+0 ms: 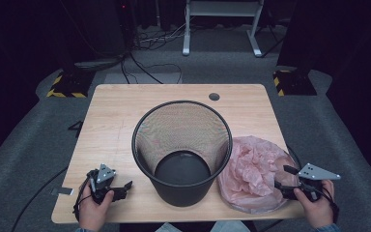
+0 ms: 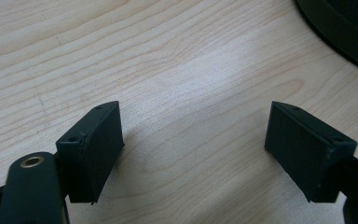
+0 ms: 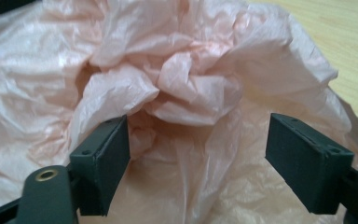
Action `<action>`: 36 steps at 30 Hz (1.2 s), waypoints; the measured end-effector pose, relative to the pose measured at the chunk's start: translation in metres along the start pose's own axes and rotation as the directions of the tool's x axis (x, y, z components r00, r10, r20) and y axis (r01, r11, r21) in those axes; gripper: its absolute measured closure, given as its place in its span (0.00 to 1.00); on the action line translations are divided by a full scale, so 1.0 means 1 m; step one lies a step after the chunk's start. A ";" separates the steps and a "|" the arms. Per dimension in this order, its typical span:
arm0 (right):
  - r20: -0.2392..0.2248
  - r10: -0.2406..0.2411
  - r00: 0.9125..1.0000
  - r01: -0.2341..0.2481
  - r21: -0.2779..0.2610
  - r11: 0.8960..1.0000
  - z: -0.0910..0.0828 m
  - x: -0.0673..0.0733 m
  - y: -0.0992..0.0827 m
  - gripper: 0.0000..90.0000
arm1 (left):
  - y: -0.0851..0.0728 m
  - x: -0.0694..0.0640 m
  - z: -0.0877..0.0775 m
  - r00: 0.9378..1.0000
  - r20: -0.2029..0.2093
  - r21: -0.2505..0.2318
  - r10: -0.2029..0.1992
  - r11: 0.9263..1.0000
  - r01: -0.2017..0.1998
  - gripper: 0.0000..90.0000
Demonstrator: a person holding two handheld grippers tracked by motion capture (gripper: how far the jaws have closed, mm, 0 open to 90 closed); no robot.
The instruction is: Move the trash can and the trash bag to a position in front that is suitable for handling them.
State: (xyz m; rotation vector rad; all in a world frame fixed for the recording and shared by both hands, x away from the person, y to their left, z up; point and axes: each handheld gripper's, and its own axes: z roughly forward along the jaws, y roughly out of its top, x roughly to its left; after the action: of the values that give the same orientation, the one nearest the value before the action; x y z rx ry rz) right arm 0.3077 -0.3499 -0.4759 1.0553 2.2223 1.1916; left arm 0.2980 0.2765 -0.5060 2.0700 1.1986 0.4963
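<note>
A black mesh waste bin [image 1: 182, 147] stands upright in the middle of the wooden table [image 1: 116, 116]; its base curves into the left gripper view's top right corner [image 2: 340, 32]. A crumpled pink plastic bag [image 1: 253, 171] lies on the table just right of the bin. My left gripper [image 1: 121, 187] rests near the front left edge, open, with bare wood between its jaws [image 2: 193, 140]. My right gripper [image 1: 285, 178] sits at the bag's right side, open. In the right gripper view the crumpled bag [image 3: 177, 79] lies under and ahead of the spread jaws, not pinched.
A round dark grommet [image 1: 214, 96] sits in the table's far edge. Cables [image 1: 140, 63] and a white stand's legs [image 1: 222, 29] lie on the grey floor beyond the table. Yellow-black striped bases [image 1: 67, 87] flank the far corners.
</note>
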 end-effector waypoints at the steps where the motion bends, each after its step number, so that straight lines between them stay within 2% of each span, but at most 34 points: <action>1: -0.003 0.008 1.000 -0.008 -0.005 1.000 0.000 0.000 0.000 0.22 | 0.000 0.000 0.000 1.000 0.000 0.000 0.000 1.000 0.000 0.21; 5: -0.021 0.036 0.999 -0.036 -0.020 0.999 -0.003 0.000 0.001 0.18 | 0.001 0.001 0.001 1.000 0.005 0.003 0.005 1.000 -0.005 0.21; 9: -0.043 0.026 0.999 -0.027 -0.030 0.999 -0.009 0.004 0.003 0.18 | 0.003 0.002 0.003 1.000 0.008 0.004 0.007 1.000 -0.007 0.19; 11: -0.040 0.041 0.998 -0.042 -0.035 0.999 -0.015 0.005 0.005 0.17 | 0.003 0.002 0.004 1.000 0.015 0.007 0.009 1.000 -0.009 0.18; 14: -0.036 0.088 0.995 -0.090 -0.048 0.995 -0.027 0.003 0.010 0.17 | 0.004 0.003 0.004 1.000 0.014 0.005 0.014 1.000 -0.014 0.17; 19: -0.009 0.077 0.997 -0.078 -0.088 0.993 -0.041 0.003 0.030 0.17 | 0.004 0.003 0.005 1.000 0.015 0.005 0.012 1.000 -0.012 0.17; 22: -0.022 0.066 0.998 -0.068 -0.094 0.993 -0.037 0.005 0.041 0.17 | 0.004 0.003 0.005 1.000 0.015 0.007 0.014 1.000 -0.014 0.17; 30: -0.082 0.038 0.996 -0.045 -0.084 0.996 -0.008 0.012 0.060 0.20 | 0.004 0.003 0.005 1.000 0.014 0.006 0.013 1.000 -0.014 0.17; 36: -0.076 -0.013 0.997 0.007 -0.079 0.997 0.012 0.019 0.064 0.19 | 0.004 0.003 0.005 1.000 0.013 0.006 0.015 1.000 -0.015 0.17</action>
State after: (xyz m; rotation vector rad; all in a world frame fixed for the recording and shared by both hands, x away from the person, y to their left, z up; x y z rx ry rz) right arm 0.3310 -0.3061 -0.4291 0.9822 2.2156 1.3247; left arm 0.3048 0.2757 -0.5063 2.0852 1.1796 0.4865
